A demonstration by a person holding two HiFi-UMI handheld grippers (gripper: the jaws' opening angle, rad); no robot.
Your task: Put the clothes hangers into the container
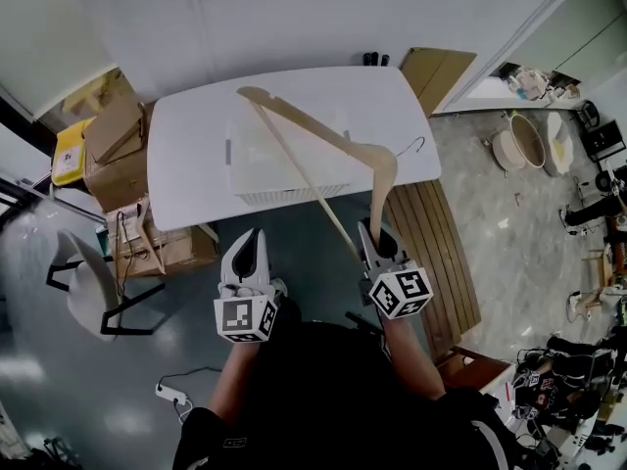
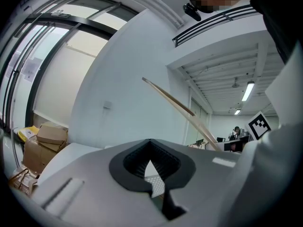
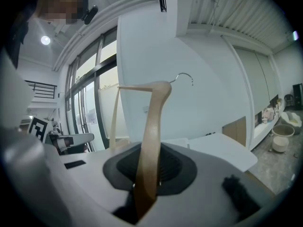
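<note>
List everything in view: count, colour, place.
table: one, white, centre
container: one, white, lattice-walled, on the table
clothes hanger: one, pale wood with a metal hook, raised in the air at the table's near side
cardboard boxes: several, brown, stacked left of the table
yellow box: one, far left
chair: one, grey, on the floor lower left
slatted panel: one, brown wood, on the floor right of the table
power strip: one, white, on the floor
left gripper: one, white, jaws slightly apart, empty
right gripper: one, white, shut on the hanger's end
</note>
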